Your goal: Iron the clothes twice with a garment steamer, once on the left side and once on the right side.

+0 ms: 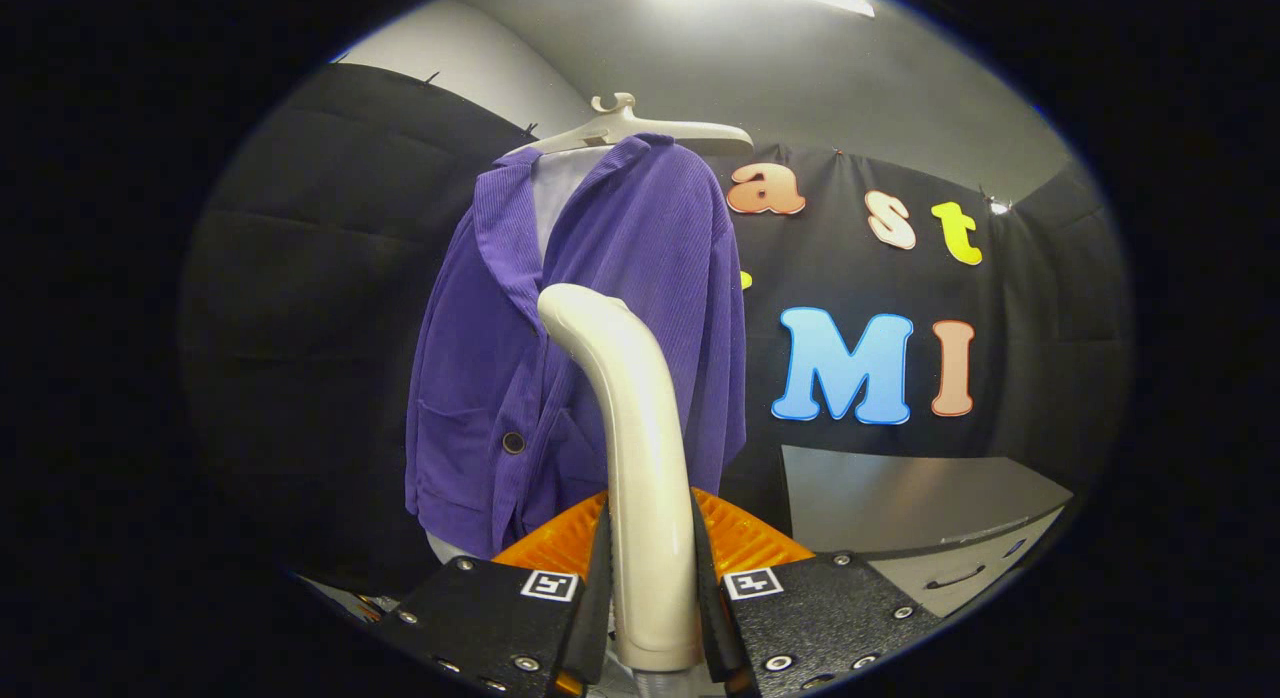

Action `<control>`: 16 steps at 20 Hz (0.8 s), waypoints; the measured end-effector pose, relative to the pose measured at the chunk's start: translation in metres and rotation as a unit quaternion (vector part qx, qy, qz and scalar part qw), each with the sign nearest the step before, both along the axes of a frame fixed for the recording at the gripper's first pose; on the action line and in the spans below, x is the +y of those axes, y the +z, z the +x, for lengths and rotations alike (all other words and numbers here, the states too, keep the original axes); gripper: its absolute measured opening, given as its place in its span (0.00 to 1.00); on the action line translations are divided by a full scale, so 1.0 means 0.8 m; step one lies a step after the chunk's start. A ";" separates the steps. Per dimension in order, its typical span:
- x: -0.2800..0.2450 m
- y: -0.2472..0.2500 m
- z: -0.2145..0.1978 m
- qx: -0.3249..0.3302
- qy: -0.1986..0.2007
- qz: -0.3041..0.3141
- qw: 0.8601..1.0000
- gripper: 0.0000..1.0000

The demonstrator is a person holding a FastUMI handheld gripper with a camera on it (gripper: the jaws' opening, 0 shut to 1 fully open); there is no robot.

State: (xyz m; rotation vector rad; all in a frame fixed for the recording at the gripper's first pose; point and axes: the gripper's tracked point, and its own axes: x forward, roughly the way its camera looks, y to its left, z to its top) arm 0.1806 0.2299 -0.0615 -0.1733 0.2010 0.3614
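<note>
Gripping the garment steamer (640,458) by its cream handle, my gripper (652,598) has both fingers clamped on it, one each side. Steamer head curves forward, just short of the purple jacket (600,308). Jacket hangs on a white hanger (640,128), one dark button (513,442) showing. Grey bench (900,498) beyond, right.

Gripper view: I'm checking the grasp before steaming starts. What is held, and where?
The gripper is shut on the garment steamer, both fingers clamping its lower handle.
</note>
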 end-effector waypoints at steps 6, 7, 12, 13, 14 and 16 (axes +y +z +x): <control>-0.004 -0.044 -0.019 0.032 -0.004 -0.005 0.999 0.39; -0.005 -0.052 -0.023 0.038 -0.005 -0.007 0.999 0.38; -0.012 -0.087 -0.042 0.057 -0.007 -0.013 0.998 0.39; -0.014 -0.095 -0.046 0.062 -0.008 -0.014 0.998 0.39; -0.014 -0.108 -0.051 0.069 -0.008 -0.018 0.997 0.38; -0.019 -0.131 -0.057 0.082 -0.012 -0.030 0.996 0.39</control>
